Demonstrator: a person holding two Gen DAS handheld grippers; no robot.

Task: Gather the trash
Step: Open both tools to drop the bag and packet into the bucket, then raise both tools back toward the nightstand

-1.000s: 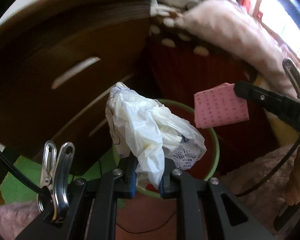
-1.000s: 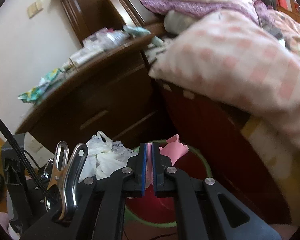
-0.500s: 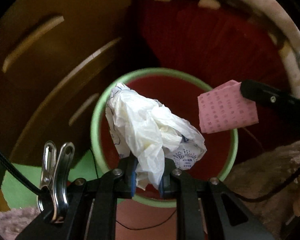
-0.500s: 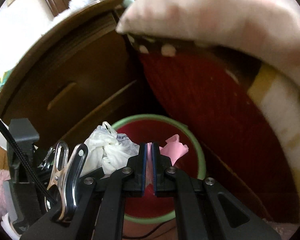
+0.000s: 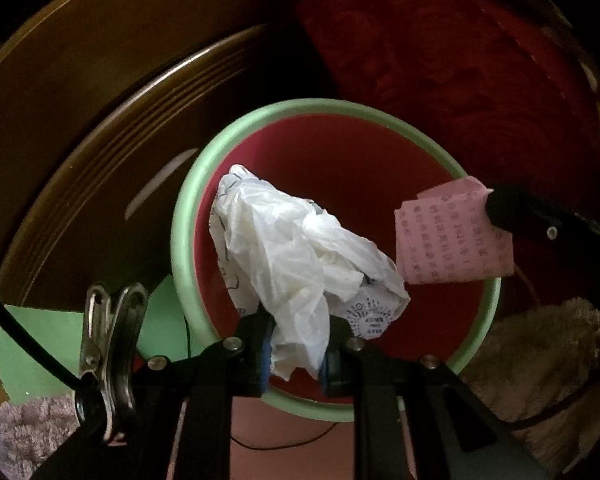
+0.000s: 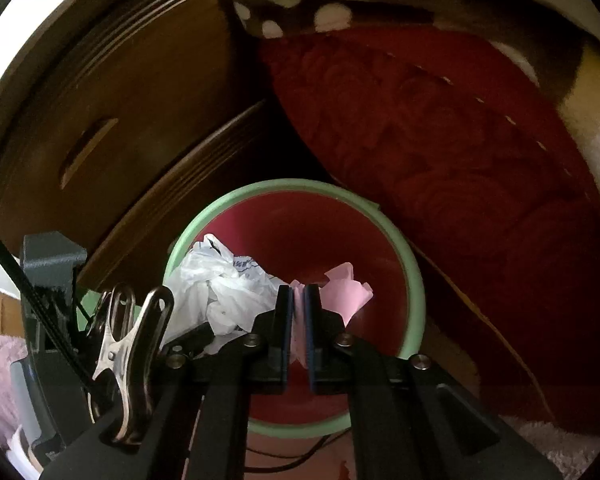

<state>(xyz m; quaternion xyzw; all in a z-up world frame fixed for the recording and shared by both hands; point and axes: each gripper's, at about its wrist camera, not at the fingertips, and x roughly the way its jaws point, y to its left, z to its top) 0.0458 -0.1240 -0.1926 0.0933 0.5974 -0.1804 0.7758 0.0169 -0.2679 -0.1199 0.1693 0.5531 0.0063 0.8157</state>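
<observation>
Left claw (image 5: 296, 354): nearly closed, pads clamped on a crumpled white plastic bag (image 5: 300, 256). The bag bulges up and ahead of the tips, some print visible on its right lobe. It hangs directly over the mouth of the bin (image 5: 188, 216), a red tub with a pale green rim, directly below and ahead of the claw.

Right claw (image 6: 296, 320): almost fully closed, pads pinching a pink slip of paper (image 6: 346, 292). The paper sticks out ahead and right of the tips, also over the bin (image 6: 414, 276) opening. In the left view the same pink paper (image 5: 452, 236) shows printed text and sits right of the bag, apart from it, above the bin's right rim, with the right claw's black finger (image 5: 540, 220) coming in from the right.

In the right view the bag (image 6: 220, 292) sits just left of the right claw's tips.

A metal spring clip (image 5: 112, 356) is mounted on the rig left of the left claw; another clip (image 6: 132, 352) sits the same way on the right rig.

Beyond the bin: brown wooden drawers (image 6: 100, 128) to the upper left, dark red bedding (image 6: 440, 140) to the upper right. A fluffy rug (image 5: 548, 364) lies right of the bin, green sheet (image 5: 40, 344) on the floor to its left.
</observation>
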